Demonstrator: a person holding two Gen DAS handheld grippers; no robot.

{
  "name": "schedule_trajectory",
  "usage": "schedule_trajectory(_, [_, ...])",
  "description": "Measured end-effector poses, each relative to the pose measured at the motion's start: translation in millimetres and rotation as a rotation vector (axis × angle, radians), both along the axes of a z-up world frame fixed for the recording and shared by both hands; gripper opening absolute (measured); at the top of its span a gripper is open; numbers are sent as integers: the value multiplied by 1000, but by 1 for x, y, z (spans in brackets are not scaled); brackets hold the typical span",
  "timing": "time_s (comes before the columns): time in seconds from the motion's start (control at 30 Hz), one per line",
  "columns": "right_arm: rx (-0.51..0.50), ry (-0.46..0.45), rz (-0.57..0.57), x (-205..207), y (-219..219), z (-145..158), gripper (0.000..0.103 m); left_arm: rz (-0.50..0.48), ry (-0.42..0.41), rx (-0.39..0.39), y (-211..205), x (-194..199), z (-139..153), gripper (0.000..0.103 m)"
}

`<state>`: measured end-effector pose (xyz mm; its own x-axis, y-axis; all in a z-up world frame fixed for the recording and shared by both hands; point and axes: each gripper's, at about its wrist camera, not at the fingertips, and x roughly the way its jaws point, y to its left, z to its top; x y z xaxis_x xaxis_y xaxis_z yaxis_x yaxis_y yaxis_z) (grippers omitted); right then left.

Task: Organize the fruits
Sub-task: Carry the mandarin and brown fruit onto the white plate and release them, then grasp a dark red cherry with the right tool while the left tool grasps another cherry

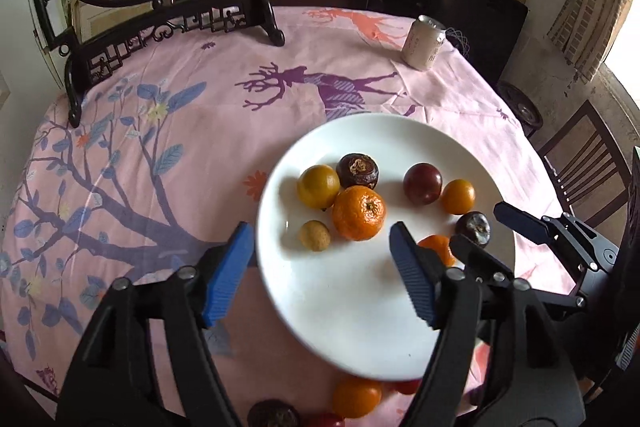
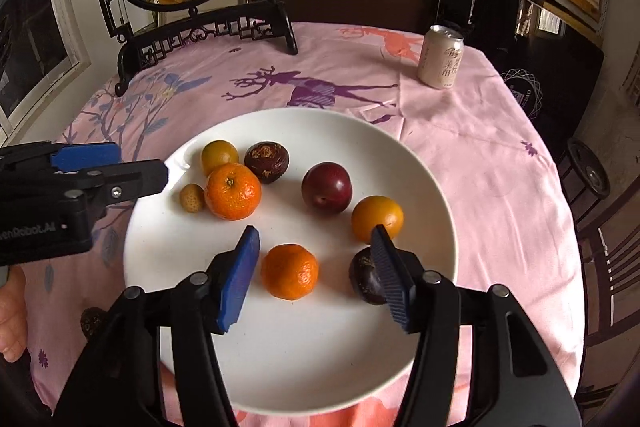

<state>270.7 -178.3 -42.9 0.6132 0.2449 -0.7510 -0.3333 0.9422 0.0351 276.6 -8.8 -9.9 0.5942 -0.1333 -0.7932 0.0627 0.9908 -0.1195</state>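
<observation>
A white plate (image 2: 420,163) on the pink tablecloth holds several fruits: a large tangerine (image 2: 233,191), a small tangerine (image 2: 290,271), a red plum (image 2: 326,188), two yellow-orange fruits, two dark passion fruits and a small tan longan (image 2: 192,198). My right gripper (image 2: 316,281) is open, its jaws on either side of the small tangerine, empty. My left gripper (image 1: 322,269) is open and empty over the plate's (image 1: 340,327) left edge, near the large tangerine (image 1: 359,213). More fruits lie off the plate at the near table edge (image 1: 356,397).
A drink can (image 2: 441,57) stands at the far right of the table. A framed deer picture on a dark carved stand (image 2: 200,27) stands at the back left. A wooden chair (image 1: 588,163) is at the right.
</observation>
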Motion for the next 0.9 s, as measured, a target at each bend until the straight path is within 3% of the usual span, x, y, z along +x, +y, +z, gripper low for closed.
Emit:
schedule_trajectory(0.1, [4, -17, -24, -35, -11, 15, 60, 4, -66, 6, 10, -44, 15, 93])
schedule_trajectory(0.17, [18, -19, -38, -66, -18, 17, 62, 9, -100, 15, 17, -77, 15, 96])
schedule_trajectory(0.23, [37, -28, -51, -97, -23, 14, 73, 14, -121, 17, 23, -107, 10, 97])
schedule_trajectory(0.4, [39, -66, -86, -151, -33, 10, 74, 43, -109, -7, 37, -156, -12, 97])
schedule_trajectory(0.67, [9, -38, -121, -186, -40, -8, 74, 24, -67, 36, 34, -205, -47, 97])
schedule_trajectory(0.9, [-2, 30, -103, -185, -32, -34, 74, -23, -18, 57, 25, -221, -67, 97])
